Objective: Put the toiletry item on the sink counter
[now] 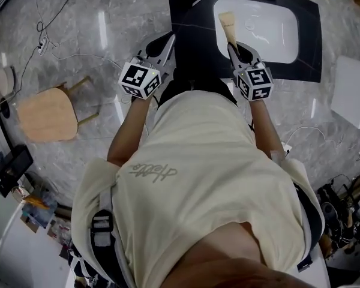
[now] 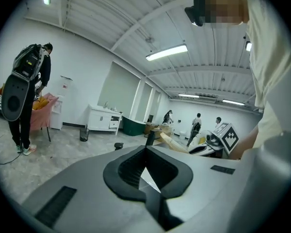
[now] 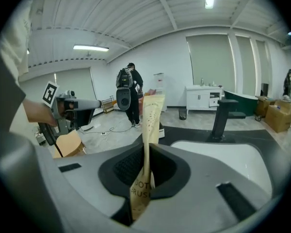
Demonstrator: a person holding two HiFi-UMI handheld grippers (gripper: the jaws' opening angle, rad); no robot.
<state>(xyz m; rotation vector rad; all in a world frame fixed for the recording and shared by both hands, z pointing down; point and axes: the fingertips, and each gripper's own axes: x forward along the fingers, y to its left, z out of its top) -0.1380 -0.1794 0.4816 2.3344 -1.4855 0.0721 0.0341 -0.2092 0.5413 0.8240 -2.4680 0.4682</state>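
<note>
Right gripper (image 1: 236, 48) pinching the packet (image 1: 229, 26) over the basin (image 1: 270, 32), upper right; not yet on the counter (image 1: 192, 44). Left gripper (image 1: 167, 41): jaws together, empty.

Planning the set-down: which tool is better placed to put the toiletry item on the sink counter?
Right. The right tool is clamped on the tan paper toothbrush packet and holds it over the black sink counter. The left tool is shut with nothing between its jaws.
</note>
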